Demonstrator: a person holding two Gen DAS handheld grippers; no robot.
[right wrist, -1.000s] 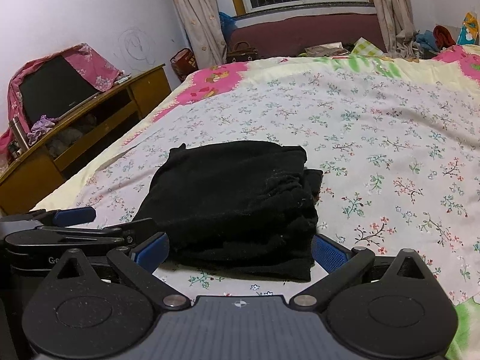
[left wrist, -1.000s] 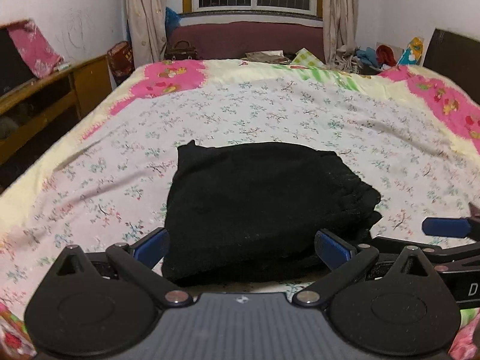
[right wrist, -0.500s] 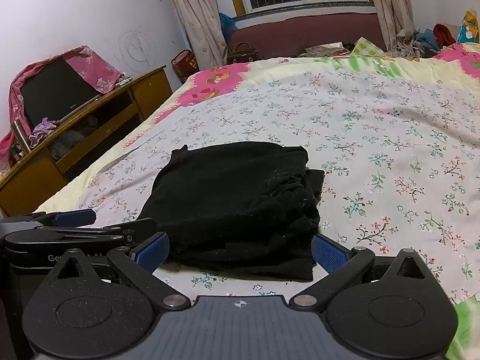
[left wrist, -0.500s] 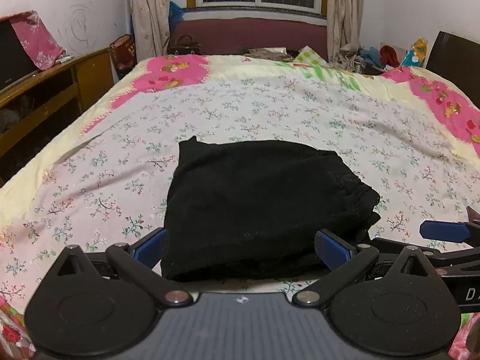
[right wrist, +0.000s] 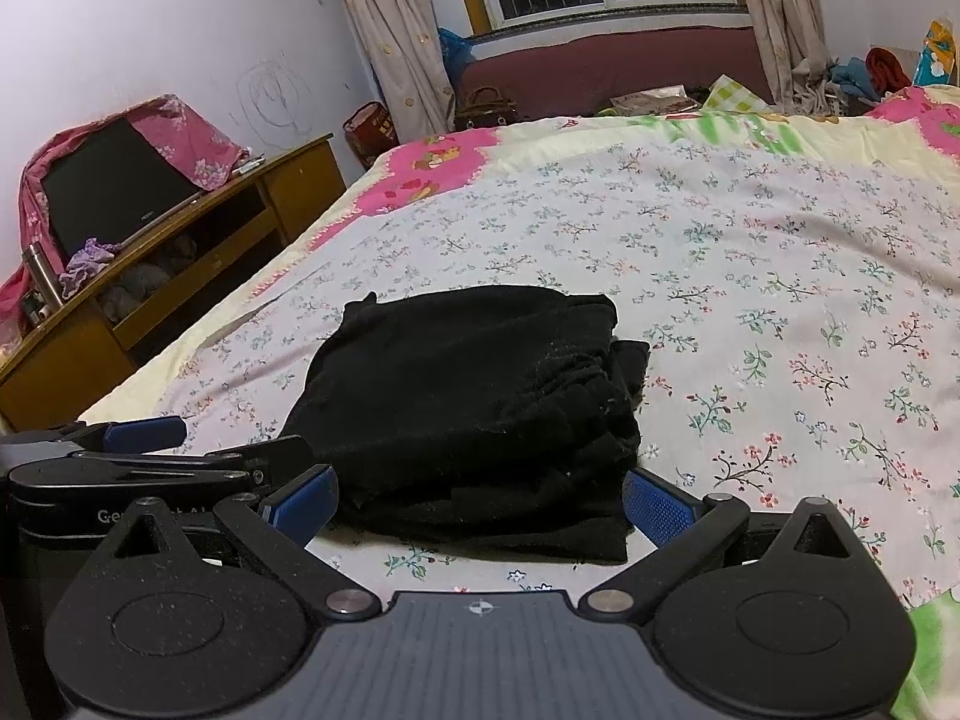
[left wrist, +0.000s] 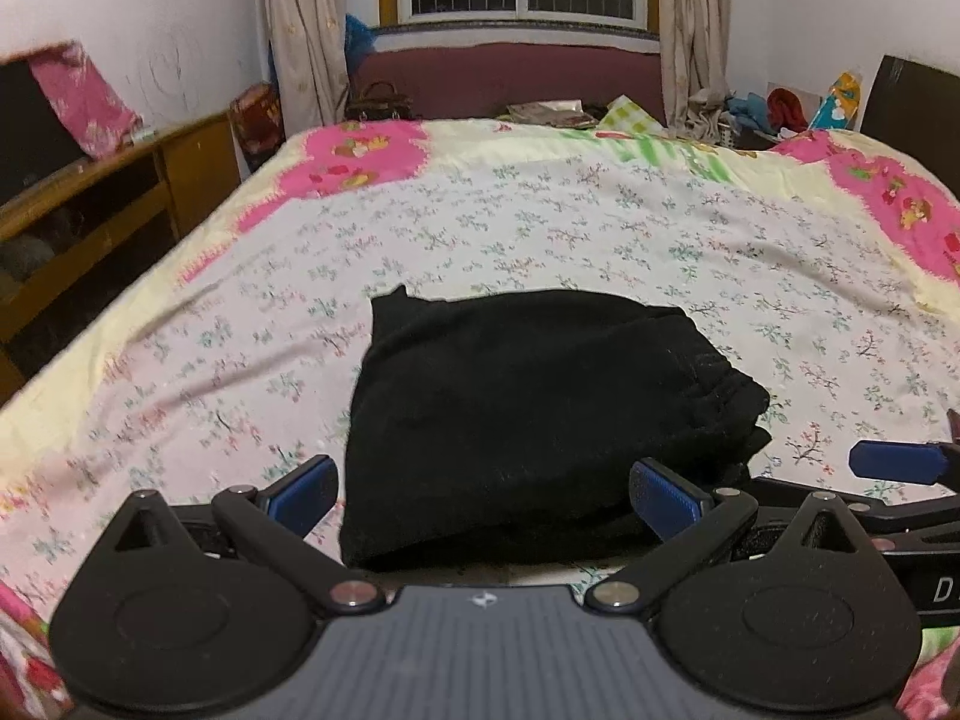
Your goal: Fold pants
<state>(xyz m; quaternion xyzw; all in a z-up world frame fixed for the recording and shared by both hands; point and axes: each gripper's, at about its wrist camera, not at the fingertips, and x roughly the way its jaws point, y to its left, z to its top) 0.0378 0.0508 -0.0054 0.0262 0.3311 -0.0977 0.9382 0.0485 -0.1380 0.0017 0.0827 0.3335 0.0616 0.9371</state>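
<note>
Both hand-held grippers, left and right, gape wide and empty; the black pants lie fully folded on the bed, seemingly done.

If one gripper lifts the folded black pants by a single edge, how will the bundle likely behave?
The black pants look soft and knitted, so they would probably droop. Their layers sit loosely stacked at the right edge, so the fold would likely come undone.
</note>
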